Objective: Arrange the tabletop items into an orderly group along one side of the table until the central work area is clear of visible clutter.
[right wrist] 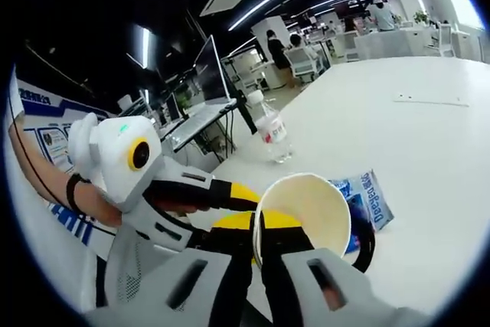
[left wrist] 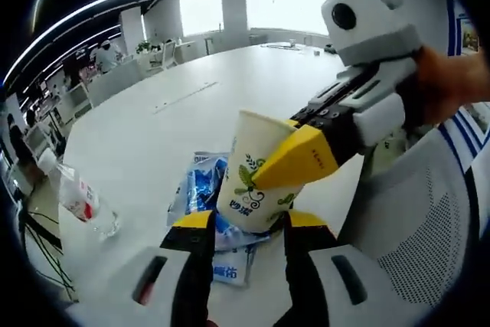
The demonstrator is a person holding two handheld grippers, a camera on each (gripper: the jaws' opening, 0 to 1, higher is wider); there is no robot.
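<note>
From my left gripper (left wrist: 249,223) I see its yellow-tipped jaws standing open, with the paper cup (left wrist: 256,178) just ahead of and between their tips and no pad clearly touching it; my right gripper (left wrist: 306,160) comes in from the right and is clamped on the cup's rim, one yellow jaw outside the wall; in the right gripper view the right gripper (right wrist: 258,239) pinches that rim with the cup (right wrist: 302,212) tilted, mouth toward the camera, and the left gripper (right wrist: 230,193) reaches in from the left beside it; the cup carries green leaf artwork and characters too small for me to read; beneath it a blue and white packet (left wrist: 200,189) lies flat on the white table (left wrist: 168,124), its print unreadable; a clear water bottle (left wrist: 80,201) with a red and white label lies on its side near the table edge, well apart from the cup; beyond are desks, monitors, chairs, people and ceiling light strips.
</note>
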